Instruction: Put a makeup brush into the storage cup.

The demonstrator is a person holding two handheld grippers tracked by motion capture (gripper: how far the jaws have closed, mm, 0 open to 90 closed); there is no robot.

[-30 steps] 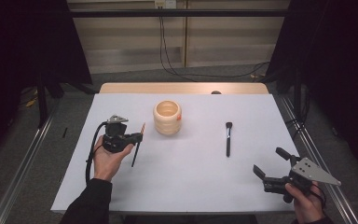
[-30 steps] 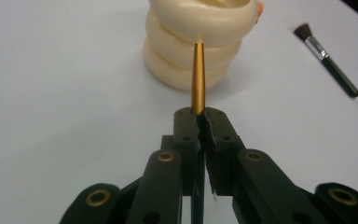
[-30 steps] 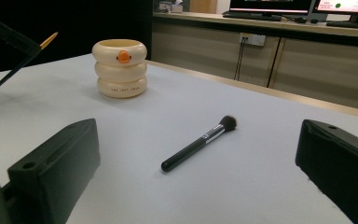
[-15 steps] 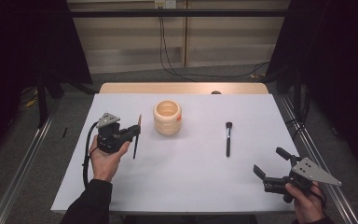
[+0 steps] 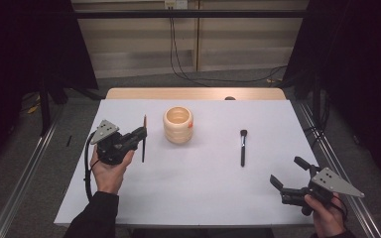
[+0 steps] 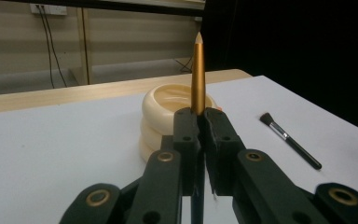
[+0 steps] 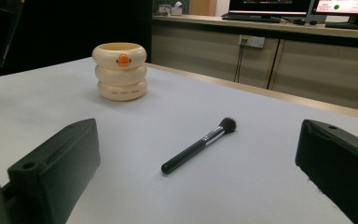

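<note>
We hold a gold pencil [image 6: 198, 74] pinched between the pressed-together jaws of our left gripper [image 5: 140, 135], its point up and its dark lower end hanging below the jaws, clear of the white table cover [image 5: 203, 198]. The pencil stands nearly upright, just left of the cream ringed holder [image 5: 178, 124], which sits toward the back middle of the table with its mouth open and nothing showing inside it.

The step in hand, as we judge it, is carrying the pencil to that holder. To do it well we want to bring the lower end over the middle of the mouth, not over the thick rounded rim, since a tip landing on the rim could skid off or nudge the holder. We should keep the pencil close to vertical while we travel, lower it until the end is well inside the wall, and only then ease the jaws apart, so it leans on the inner rim instead of toppling out.

Our right gripper [image 5: 292, 181] rests at the near right corner with its jaws spread wide and nothing between them. The black makeup brush [image 5: 242, 147] lies flat on the cover between it and the holder, well apart from both, bristles pointing away from us; it looks like the next thing to go in.
</note>
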